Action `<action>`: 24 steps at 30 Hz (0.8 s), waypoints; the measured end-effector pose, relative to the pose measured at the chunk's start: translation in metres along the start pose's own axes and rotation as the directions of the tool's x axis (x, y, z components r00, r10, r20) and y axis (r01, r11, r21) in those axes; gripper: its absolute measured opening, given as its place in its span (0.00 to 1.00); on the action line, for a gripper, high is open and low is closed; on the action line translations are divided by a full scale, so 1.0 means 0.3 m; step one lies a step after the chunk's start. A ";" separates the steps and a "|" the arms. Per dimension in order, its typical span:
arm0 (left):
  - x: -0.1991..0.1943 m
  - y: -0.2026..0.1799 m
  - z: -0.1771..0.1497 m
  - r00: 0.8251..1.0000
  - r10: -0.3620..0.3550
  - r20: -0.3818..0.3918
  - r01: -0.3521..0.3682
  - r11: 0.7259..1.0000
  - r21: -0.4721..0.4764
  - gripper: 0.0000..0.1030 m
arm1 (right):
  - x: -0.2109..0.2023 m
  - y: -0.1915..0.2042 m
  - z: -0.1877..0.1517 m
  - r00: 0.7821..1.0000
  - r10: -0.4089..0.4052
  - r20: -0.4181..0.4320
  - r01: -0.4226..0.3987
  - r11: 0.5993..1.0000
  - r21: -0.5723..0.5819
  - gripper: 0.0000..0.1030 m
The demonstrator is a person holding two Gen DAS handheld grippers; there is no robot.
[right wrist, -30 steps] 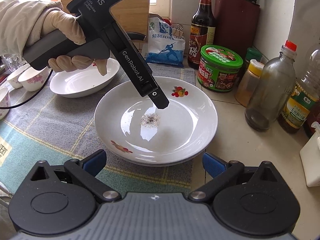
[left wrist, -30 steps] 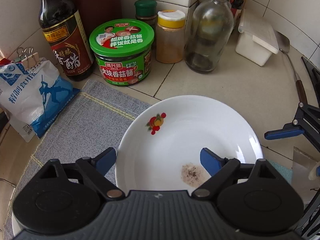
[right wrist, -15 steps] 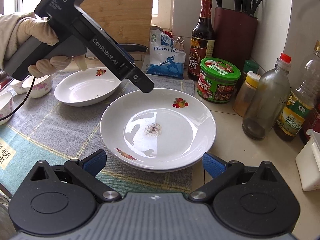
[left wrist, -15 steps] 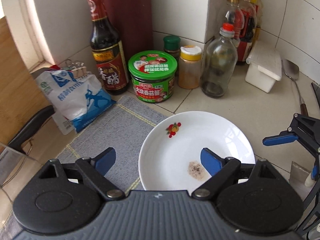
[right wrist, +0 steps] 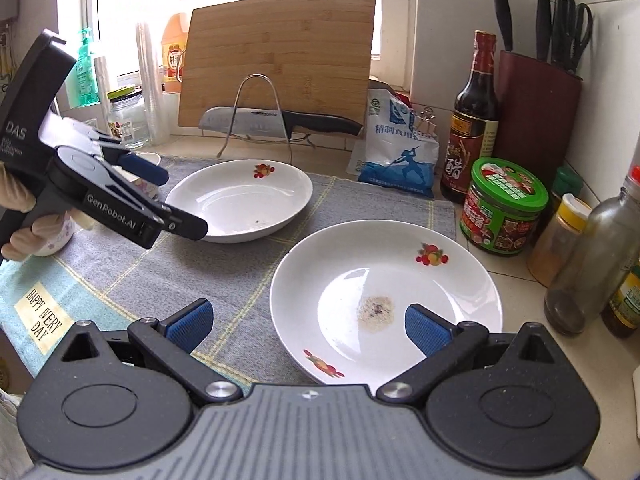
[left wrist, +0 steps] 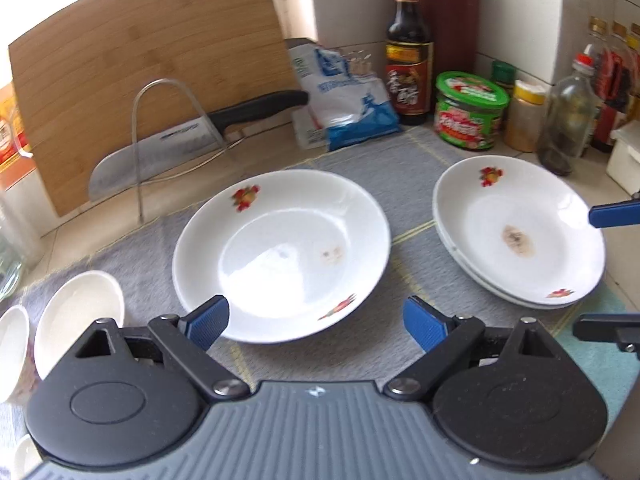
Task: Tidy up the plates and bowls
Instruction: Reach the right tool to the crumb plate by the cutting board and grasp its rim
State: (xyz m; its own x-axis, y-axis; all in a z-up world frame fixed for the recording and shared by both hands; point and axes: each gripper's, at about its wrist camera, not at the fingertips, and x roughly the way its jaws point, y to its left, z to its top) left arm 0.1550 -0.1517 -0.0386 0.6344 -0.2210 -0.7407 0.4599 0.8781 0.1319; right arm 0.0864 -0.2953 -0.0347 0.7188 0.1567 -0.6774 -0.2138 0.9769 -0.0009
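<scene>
Mat (right wrist: 248,272) carries a lone plate (left wrist: 280,252) at centre and a plate stack (left wrist: 520,232) at three o'clock. Left gripper (left wrist: 316,320), jaws apart and empty, lines up on the lone plate; right gripper (right wrist: 308,324) hovers spread over the stack. Next, I'd say: pinch that rim, carry it to the stack.

Two stacked white plates (left wrist: 520,232) beside lone plate (left wrist: 280,252), small bowls (left wrist: 76,312) left.
</scene>
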 end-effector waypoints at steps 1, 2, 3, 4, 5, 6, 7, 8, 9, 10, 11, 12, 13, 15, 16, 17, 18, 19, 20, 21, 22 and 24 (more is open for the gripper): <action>0.007 0.012 -0.025 1.000 0.021 0.002 -0.021 1.000 -0.011 0.91 | 0.008 0.010 0.007 1.000 0.004 -0.001 -0.004 1.000 -0.005 1.00; 0.016 0.021 -0.046 0.999 0.040 0.000 -0.040 0.999 -0.019 0.91 | 0.015 0.021 0.014 1.000 0.010 -0.002 -0.010 1.000 -0.009 1.00; 0.027 0.029 -0.063 0.999 0.046 -0.003 -0.046 0.999 -0.023 0.91 | 0.018 0.032 0.019 1.000 0.014 -0.006 -0.014 1.000 -0.012 1.00; 0.038 0.038 -0.081 0.999 0.046 -0.006 -0.046 0.999 -0.027 0.91 | 0.022 0.041 0.023 1.000 0.012 -0.012 -0.012 1.000 -0.016 1.00; 0.052 0.047 -0.095 0.999 0.044 -0.013 -0.045 0.998 -0.036 0.91 | 0.026 0.050 0.026 1.000 0.007 -0.017 -0.007 1.000 -0.021 1.00; 0.067 0.055 -0.106 0.999 0.036 -0.021 -0.037 0.998 -0.047 0.91 | 0.029 0.060 0.030 1.000 0.003 -0.024 -0.004 1.000 -0.025 1.00; 0.083 0.062 -0.114 0.999 0.028 -0.027 -0.030 0.998 -0.057 0.91 | 0.030 0.068 0.034 1.000 0.004 -0.028 -0.004 1.000 -0.027 1.00; 0.096 0.069 -0.118 0.999 0.024 -0.033 -0.026 0.998 -0.065 0.91 | 0.032 0.073 0.037 0.999 0.005 -0.033 -0.006 1.000 -0.026 1.00; 0.115 0.074 -0.123 0.999 0.019 -0.040 -0.022 0.997 -0.076 0.91 | 0.036 0.078 0.040 0.999 0.002 -0.038 -0.003 1.000 -0.026 1.00; 0.126 0.080 -0.127 0.999 0.012 -0.041 -0.015 0.997 -0.081 0.91 | 0.041 0.085 0.043 0.999 -0.005 -0.045 0.004 1.000 -0.027 1.00; 0.136 0.086 -0.129 0.999 0.004 -0.043 -0.008 0.996 -0.084 0.91 | 0.046 0.089 0.046 0.999 -0.010 -0.050 0.008 1.000 -0.028 1.00; 0.143 0.093 -0.130 0.999 -0.008 -0.039 0.005 0.996 -0.090 0.91 | 0.052 0.094 0.049 0.998 -0.016 -0.057 0.014 1.000 -0.027 1.00; 0.147 0.099 -0.130 0.999 -0.021 -0.037 0.018 0.995 -0.095 0.91 | 0.056 0.096 0.052 0.998 -0.018 -0.061 0.017 1.000 -0.027 1.00; 0.160 0.108 -0.125 0.999 -0.038 -0.036 0.034 0.994 -0.104 0.96 | 0.067 0.101 0.060 0.997 -0.018 -0.069 0.016 1.000 -0.022 1.00; 0.167 0.112 -0.123 0.998 -0.046 -0.038 0.041 0.993 -0.109 0.98 | 0.075 0.101 0.065 0.997 -0.018 -0.074 0.017 1.000 -0.021 1.00; 0.172 0.118 -0.122 0.998 -0.055 -0.039 0.050 0.992 -0.115 1.00 | 0.082 0.102 0.069 0.997 -0.019 -0.078 0.017 1.000 -0.022 1.00; 0.176 0.120 -0.117 0.998 -0.057 -0.036 0.052 0.992 -0.111 1.00 | 0.093 0.102 0.077 0.996 -0.019 -0.084 0.016 0.999 -0.028 1.00; 0.180 0.122 -0.113 0.998 -0.061 -0.033 0.058 0.993 -0.107 1.00 | 0.102 0.102 0.084 0.996 -0.020 -0.087 0.018 0.999 -0.034 1.00; 0.181 0.123 -0.112 0.998 -0.064 -0.029 0.060 0.993 -0.106 1.00 | 0.112 0.103 0.094 0.996 -0.022 -0.091 0.018 0.999 -0.042 1.00; 0.184 0.125 -0.111 0.998 -0.065 -0.023 0.062 0.992 -0.107 1.00 | 0.123 0.102 0.105 0.995 -0.021 -0.094 0.016 0.999 -0.051 1.00; 0.185 0.125 -0.111 0.998 -0.066 -0.018 0.064 0.992 -0.105 1.00 | 0.134 0.101 0.116 0.995 -0.021 -0.096 0.015 0.998 -0.058 1.00; 0.191 0.125 -0.104 0.997 -0.071 -0.011 0.070 0.993 -0.098 1.00 | 0.161 0.097 0.143 0.995 -0.012 -0.102 0.004 0.997 -0.076 1.00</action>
State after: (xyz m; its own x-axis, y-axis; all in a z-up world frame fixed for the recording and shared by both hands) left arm 0.1892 -0.1182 -0.0965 0.5932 -0.2781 -0.7555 0.4396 0.8981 0.0145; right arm 0.1433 -0.2533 -0.0360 0.6500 0.1294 -0.7489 -0.2604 0.9637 -0.0596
